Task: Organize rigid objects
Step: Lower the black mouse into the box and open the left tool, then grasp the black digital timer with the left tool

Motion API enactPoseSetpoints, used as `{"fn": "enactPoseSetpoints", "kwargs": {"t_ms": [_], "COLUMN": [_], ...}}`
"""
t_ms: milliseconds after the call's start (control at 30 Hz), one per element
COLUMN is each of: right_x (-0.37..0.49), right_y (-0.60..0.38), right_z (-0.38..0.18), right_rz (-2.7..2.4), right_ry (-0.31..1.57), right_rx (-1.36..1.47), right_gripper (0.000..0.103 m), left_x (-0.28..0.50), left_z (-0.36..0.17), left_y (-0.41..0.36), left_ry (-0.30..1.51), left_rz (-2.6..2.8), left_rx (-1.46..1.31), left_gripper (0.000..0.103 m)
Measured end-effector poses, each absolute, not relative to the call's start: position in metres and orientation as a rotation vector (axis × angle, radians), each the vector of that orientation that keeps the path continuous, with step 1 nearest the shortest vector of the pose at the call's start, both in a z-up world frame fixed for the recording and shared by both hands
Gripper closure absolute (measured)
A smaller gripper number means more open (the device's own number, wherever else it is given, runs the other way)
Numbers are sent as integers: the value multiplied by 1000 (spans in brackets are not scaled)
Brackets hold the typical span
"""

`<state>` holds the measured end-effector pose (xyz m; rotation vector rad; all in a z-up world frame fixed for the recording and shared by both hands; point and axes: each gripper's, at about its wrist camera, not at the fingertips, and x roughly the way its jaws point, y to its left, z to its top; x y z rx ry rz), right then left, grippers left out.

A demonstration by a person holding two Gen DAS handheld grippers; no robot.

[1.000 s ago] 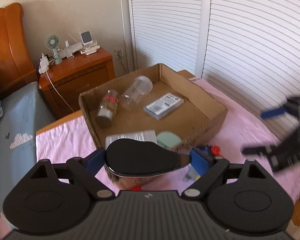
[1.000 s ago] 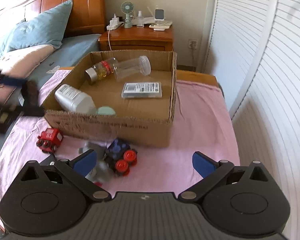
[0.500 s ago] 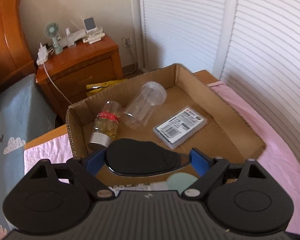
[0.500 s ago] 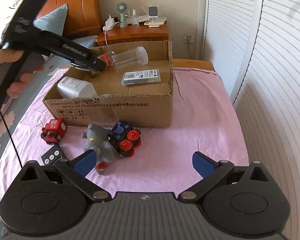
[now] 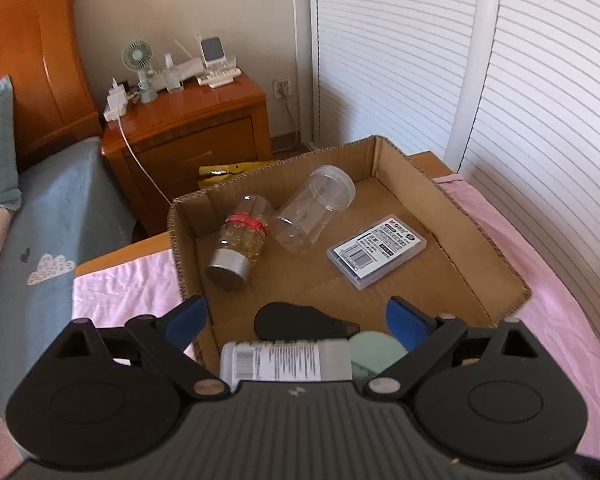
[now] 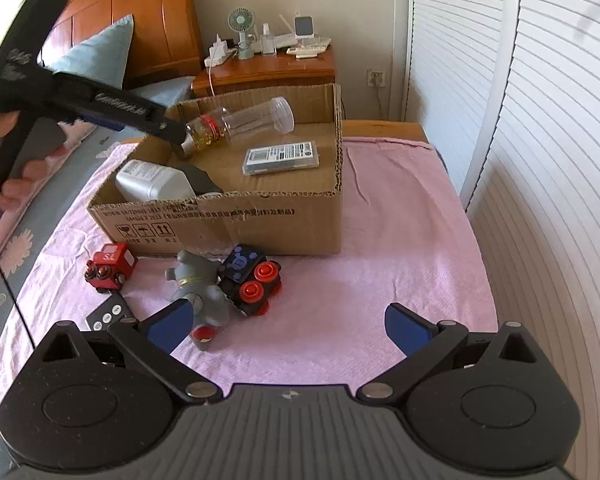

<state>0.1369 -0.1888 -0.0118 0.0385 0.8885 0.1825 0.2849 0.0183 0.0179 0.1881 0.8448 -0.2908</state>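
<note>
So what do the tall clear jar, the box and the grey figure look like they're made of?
Jar: clear plastic by the look, glossy; the box floor shows through it, though glass can't be ruled out.
Box: corrugated cardboard, matte brown, fluting visible along the cut edges.
Figure: probably moulded plastic, smooth grey with a slight sheen.

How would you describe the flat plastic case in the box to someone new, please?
Look inside the open cardboard box on the pink cloth. The flat clear case lies alone toward the box's right side, the only thin rectangular item, with a barcode label, unlike the round bottles beside it.

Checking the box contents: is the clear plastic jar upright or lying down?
Lying down: the clear plastic jar rests on its side on the cardboard box floor.
</note>
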Motion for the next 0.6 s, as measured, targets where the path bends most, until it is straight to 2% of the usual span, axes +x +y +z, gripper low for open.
{"fn": "enactPoseSetpoints", "kwargs": {"t_ms": [267,600], "right_x": [121,99], "right_y": [-191,-194], "right_z": [-8,-6], "right_rz": [191,200], "right_ry": [870,859], "right_rx": [54,63], "right_gripper": [0,0], "left_x": [229,158], "left_z": [31,-7], "left_y": [30,34], "left_ry": [804,797], "left_rz": [-247,-164], "left_rx": [162,99], "left_gripper": [4,4]}}
